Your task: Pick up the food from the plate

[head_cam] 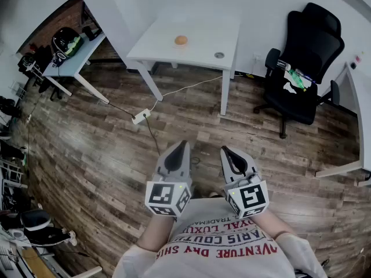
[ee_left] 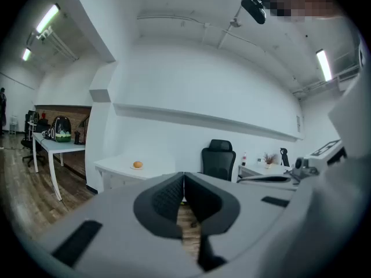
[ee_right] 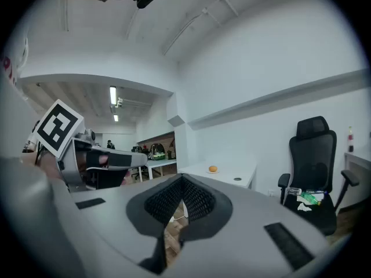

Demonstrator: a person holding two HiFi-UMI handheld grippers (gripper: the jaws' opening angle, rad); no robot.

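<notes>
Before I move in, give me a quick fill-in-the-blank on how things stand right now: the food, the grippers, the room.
1. The orange food lies on the ____ table, far from both grippers.
2. The left gripper and the right gripper both have their jaws ____.
3. In the head view the black office chair stands to the ____ of that table.
4. Between each gripper's jaws there is ____.

Missing words: white; shut; right; nothing
</notes>
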